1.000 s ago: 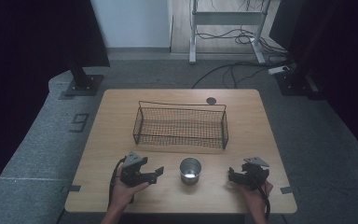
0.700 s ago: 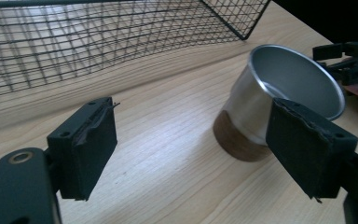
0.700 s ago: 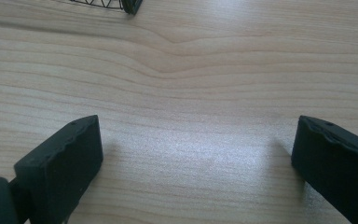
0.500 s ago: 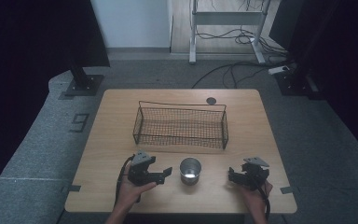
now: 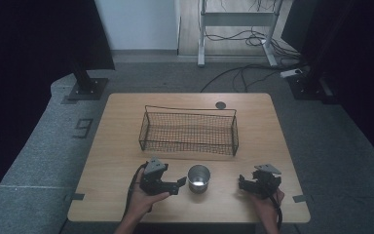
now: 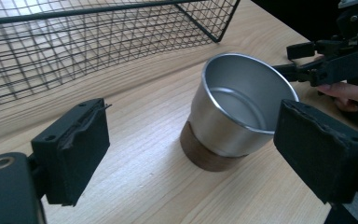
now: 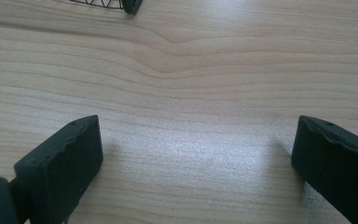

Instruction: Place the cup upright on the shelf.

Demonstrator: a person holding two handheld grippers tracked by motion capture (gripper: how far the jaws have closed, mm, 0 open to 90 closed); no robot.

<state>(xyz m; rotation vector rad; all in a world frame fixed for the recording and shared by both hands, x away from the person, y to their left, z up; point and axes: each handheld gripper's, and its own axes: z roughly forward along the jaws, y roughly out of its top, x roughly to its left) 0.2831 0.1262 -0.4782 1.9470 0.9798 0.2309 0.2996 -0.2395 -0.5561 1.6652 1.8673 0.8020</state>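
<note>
Single readable mark: figure resembling "9", dark tape on grey carpet floor, just left of table, seen in high view. Could equally be read as another character; orientation unclear. No lettering, brand or label legible on metal cup, wire basket or on either gripper's black pads.

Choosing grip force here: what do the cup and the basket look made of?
Cup: brushed, matte silver metal by its sheen, likely steel or aluminium, on a dark brown base, perhaps wood or cork. Basket: thin black wire mesh on a thicker wire frame, probably coated steel.
</note>
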